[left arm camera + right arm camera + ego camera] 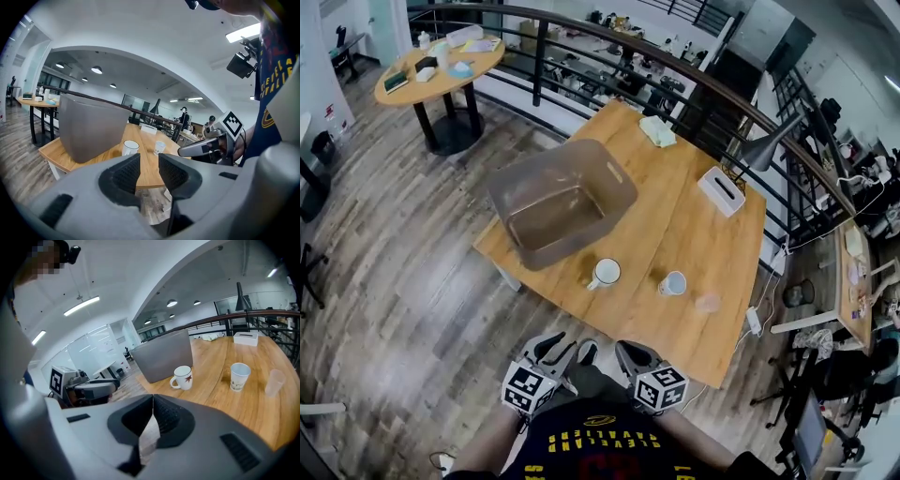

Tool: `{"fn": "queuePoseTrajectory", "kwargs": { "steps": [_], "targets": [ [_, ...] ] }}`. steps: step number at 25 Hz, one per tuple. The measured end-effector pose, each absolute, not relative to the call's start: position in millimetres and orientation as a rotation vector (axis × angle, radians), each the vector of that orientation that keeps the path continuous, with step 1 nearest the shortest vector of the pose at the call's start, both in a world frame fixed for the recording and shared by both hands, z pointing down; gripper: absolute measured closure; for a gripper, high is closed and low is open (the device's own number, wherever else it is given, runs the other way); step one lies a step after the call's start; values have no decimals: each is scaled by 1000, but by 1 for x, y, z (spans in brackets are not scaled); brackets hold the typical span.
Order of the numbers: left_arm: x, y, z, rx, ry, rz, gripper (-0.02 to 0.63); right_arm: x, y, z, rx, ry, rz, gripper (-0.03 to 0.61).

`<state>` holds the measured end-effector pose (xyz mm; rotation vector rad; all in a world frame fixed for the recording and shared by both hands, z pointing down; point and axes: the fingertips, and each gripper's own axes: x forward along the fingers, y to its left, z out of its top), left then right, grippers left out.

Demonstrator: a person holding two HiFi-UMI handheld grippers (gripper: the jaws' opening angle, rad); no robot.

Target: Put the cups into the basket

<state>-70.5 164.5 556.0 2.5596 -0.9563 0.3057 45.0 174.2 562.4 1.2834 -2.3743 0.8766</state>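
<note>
All 3 cups stand upright outside the grey plastic basket (561, 202). The white ceramic mug (605, 273) sits just off the basket's near wall, and the white paper cup (672, 282) and clear plastic cup (708, 302) stand farther to its right. Both grippers hang well short of the basket, tilted slightly down toward it. The left gripper (149, 161), jaws partly apart and empty, looks nearer the mug. The right gripper (152, 404) is closed on nothing.

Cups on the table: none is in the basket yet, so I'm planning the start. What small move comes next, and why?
Probably bring the left gripper forward to the white mug: its jaws stand apart and empty, the right gripper is shut, and the mug is the cup nearest that side, beside the basket.
</note>
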Motion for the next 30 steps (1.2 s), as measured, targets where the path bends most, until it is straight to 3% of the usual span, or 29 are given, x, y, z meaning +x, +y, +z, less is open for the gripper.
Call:
{"fn": "queuePoseTrajectory", "kwargs": {
  "steps": [19, 24, 30],
  "targets": [
    [-23, 45, 623, 2603, -812, 716, 482, 73, 8, 593, 1355, -2312, 962, 561],
    [-3, 31, 647, 2563, -740, 819, 483, 78, -22, 616, 1219, -2258, 1021, 483],
    [4, 26, 671, 2500, -706, 884, 483, 67, -33, 641, 1054, -2191, 1020, 477]
  ]
}}
